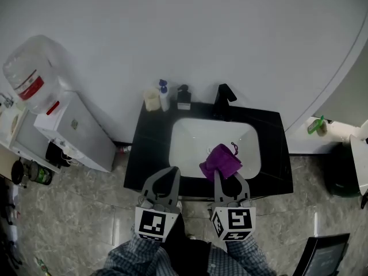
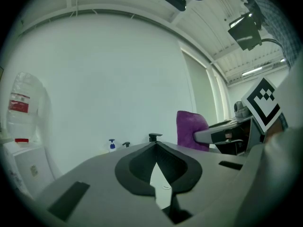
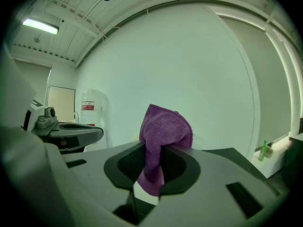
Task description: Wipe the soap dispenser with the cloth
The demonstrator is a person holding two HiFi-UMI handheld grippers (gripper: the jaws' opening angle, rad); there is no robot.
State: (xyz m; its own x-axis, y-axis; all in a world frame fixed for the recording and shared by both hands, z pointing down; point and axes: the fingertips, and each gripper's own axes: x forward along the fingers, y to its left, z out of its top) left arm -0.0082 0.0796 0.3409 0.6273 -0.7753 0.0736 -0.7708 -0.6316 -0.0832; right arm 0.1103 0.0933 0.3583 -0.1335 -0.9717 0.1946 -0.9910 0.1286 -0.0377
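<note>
At the back left of the black countertop (image 1: 150, 148) stand a white soap bottle with a blue pump (image 1: 164, 95) and a black soap dispenser (image 1: 184, 96). Both show small and far off in the left gripper view, the blue-pump bottle (image 2: 111, 144) and the black dispenser (image 2: 126, 144). My right gripper (image 1: 221, 174) is shut on a purple cloth (image 1: 221, 161) above the front rim of the white basin (image 1: 195, 140). The cloth (image 3: 163, 131) bunches up out of the right gripper (image 3: 152, 150). My left gripper (image 1: 171, 171) hangs beside it, shut and empty, its tips meeting (image 2: 155, 146).
A black faucet (image 1: 225, 99) rises behind the basin, and a cream cup (image 1: 151, 100) stands left of the bottles. A water cooler with its jug (image 1: 34, 73) stands at far left. A green bottle (image 1: 315, 125) rests on a ledge at right, above a dark bin (image 1: 340, 171).
</note>
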